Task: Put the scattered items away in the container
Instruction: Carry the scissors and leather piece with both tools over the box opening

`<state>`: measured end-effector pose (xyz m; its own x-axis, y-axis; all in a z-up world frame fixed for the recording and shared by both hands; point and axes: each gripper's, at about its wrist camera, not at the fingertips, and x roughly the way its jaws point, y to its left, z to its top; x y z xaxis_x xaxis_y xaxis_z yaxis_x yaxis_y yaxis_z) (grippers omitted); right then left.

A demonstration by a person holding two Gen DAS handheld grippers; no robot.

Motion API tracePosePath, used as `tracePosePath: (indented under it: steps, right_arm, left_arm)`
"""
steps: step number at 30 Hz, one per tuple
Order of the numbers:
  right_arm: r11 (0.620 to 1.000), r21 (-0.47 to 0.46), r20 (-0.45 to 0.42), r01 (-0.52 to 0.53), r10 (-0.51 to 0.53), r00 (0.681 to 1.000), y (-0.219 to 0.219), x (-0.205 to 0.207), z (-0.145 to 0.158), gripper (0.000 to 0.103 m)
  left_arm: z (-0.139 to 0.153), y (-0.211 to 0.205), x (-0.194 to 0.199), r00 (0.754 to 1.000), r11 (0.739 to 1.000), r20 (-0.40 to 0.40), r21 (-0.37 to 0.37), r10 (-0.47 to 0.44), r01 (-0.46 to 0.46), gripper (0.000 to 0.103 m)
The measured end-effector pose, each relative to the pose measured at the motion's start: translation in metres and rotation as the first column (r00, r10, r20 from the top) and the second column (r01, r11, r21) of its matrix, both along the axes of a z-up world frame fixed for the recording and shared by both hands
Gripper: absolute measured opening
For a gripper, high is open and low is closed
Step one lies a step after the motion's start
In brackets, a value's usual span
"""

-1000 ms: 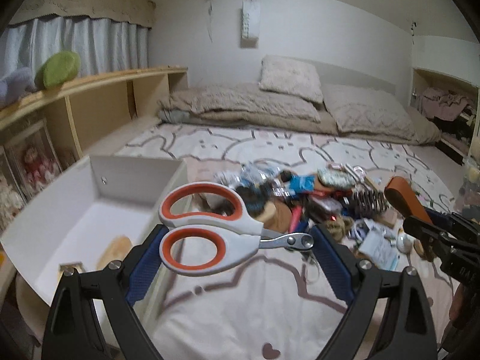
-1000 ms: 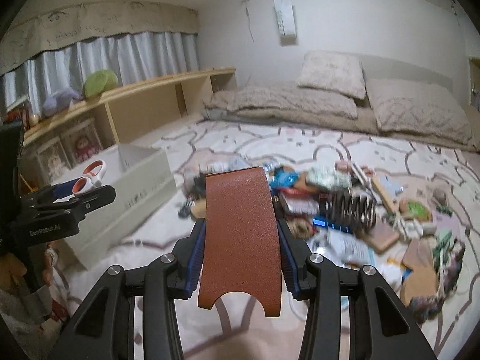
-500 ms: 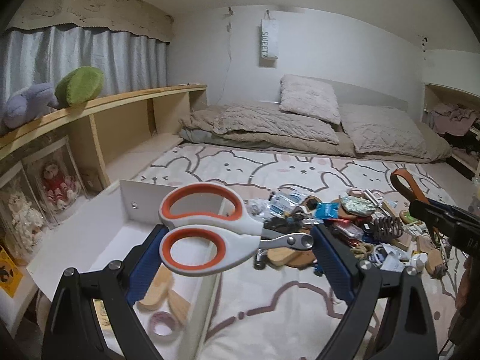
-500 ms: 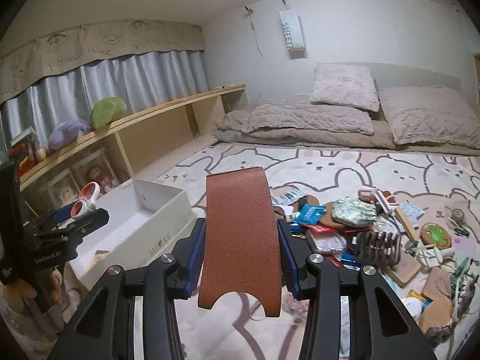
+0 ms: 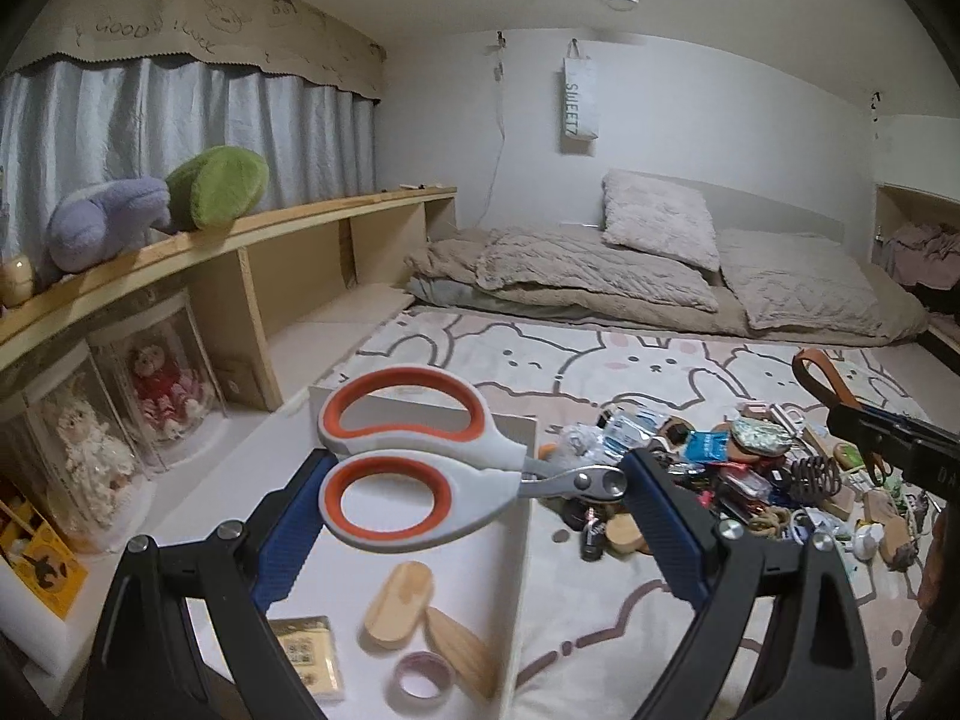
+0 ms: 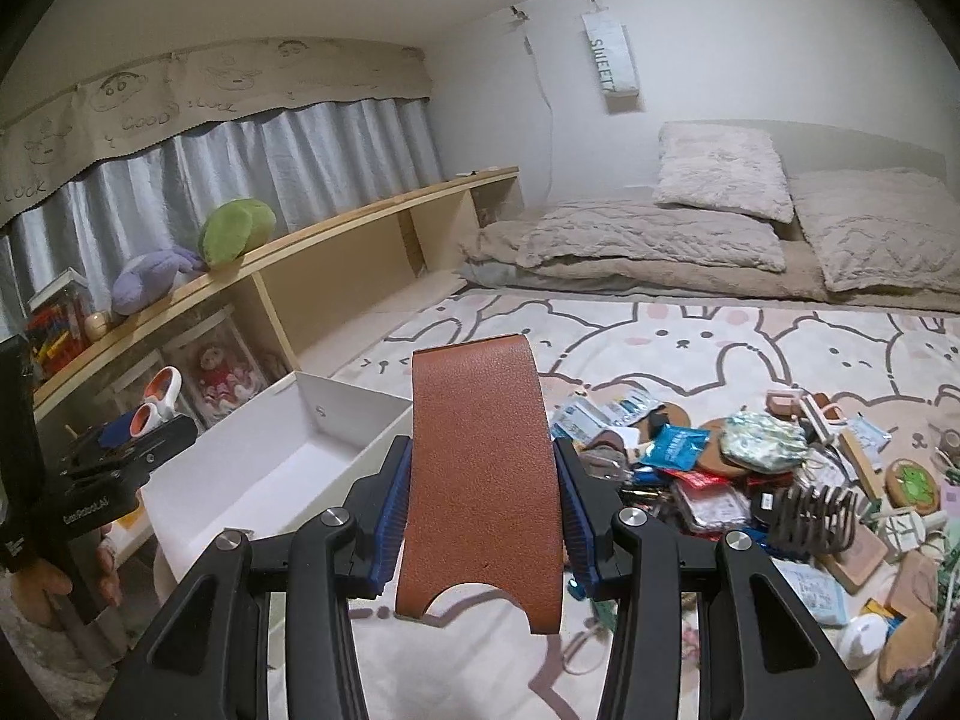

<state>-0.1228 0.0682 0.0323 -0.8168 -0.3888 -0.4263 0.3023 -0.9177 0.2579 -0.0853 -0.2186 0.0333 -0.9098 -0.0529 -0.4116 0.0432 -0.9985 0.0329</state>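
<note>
White-and-orange scissors [image 5: 420,462] lie crosswise between the blue pads of my left gripper [image 5: 474,471], which is shut on them. They hang above the open white box [image 5: 519,564], over its near right part. In the right wrist view a brown leather strap [image 6: 480,468] stands gripped between the pads of my right gripper [image 6: 480,459], right of the box [image 6: 354,405] and left of the pile of scattered items [image 6: 750,480]. My right gripper [image 5: 888,438] also shows at the left wrist view's right edge, and my left gripper [image 6: 150,432] at the right wrist view's left edge.
The box holds two wooden ovals [image 5: 399,603], a tape roll [image 5: 423,675] and a yellow card [image 5: 306,651]. A long wooden shelf [image 5: 252,228] with plush toys runs along the left. Bedding [image 5: 660,276] lies at the far end of the bunny-print rug [image 5: 600,360].
Both grippers have risen and swung left with their loads. The box's inside has come under the left gripper, and the pile has slid toward the right in both views.
</note>
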Motion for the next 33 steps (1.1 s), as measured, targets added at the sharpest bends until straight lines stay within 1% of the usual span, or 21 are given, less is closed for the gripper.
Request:
tracePosePath:
  steps: [10, 17, 25, 33]
  right_arm:
    - [0.998, -0.024, -0.002, -0.053, 0.053, 0.999, -0.034, -0.015, 0.009, 0.045]
    - [0.996, -0.051, 0.023, -0.079, 0.081, 0.996, -0.052, -0.028, 0.007, 0.045]
    - [0.99, -0.028, 0.026, -0.139, 0.14, 0.99, -0.081, -0.041, 0.006, 0.045]
    - [0.975, 0.001, 0.025, -0.223, 0.223, 0.975, -0.126, -0.053, 0.007, 0.045]
  left_arm:
    - [0.005, -0.027, -0.001, 0.999, 0.999, -0.012, 0.002, 0.039, -0.039, 0.095]
    - [-0.001, -0.051, -0.003, 0.997, 0.997, -0.007, 0.019, 0.081, -0.081, 0.095]
    - [-0.01, -0.076, -0.01, 0.993, 0.993, 0.008, 0.01, 0.119, -0.119, 0.095]
    - [-0.019, -0.102, -0.014, 0.987, 0.987, 0.026, 0.007, 0.161, -0.162, 0.095]
